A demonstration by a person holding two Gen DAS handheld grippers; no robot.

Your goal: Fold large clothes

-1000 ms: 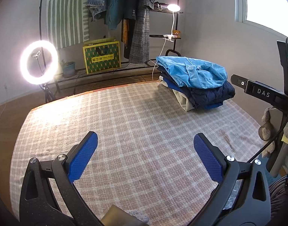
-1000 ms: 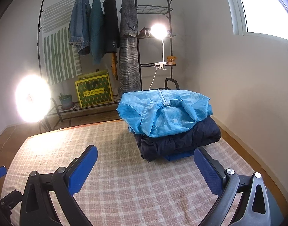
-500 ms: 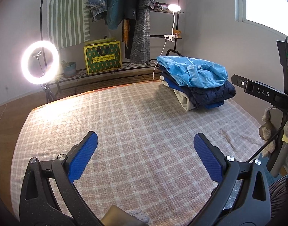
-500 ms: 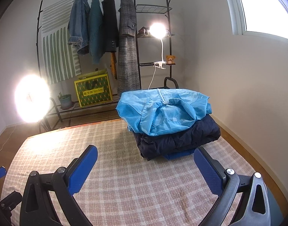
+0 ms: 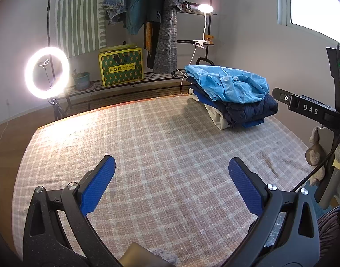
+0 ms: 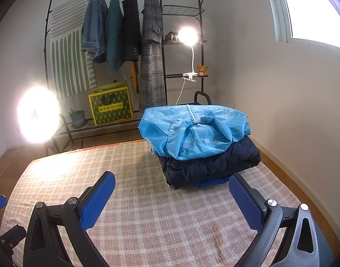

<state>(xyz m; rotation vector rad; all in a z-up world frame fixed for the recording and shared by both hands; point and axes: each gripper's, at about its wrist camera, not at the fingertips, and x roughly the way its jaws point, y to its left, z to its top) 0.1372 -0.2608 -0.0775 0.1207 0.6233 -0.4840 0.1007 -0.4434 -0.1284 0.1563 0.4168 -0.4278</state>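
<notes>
Nothing moved, "DAS" bar (image 5: 310,109), tongs (image 5: 171,184) spread

Lower garments in folded stack (image 6: 205,166) mostly covered; ring light (image 6: 37,115) glare-blown.

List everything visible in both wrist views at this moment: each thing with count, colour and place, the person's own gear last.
plaid cloth: one, pink and white, covering the work surface
light blue garment: one, top of the folded pile at far right
navy garment: one, beneath it
brighter blue garment: one, edge showing low in the pile
beige garment: one, bottom of the pile
clothes rack: one, black, back wall
hanging coats: four, denim, teal, black, grey check
striped cloth: one, green and white, on the rack
box: one, yellow-green, lower shelf
plant pot: one, blue-green
ring light: one, lit, left
clip lamp: one, white, lit
teddy bear: one, brown, small shelf
window: one, right wall
left gripper: blue-padded jaws open, empty
right gripper: same
</notes>
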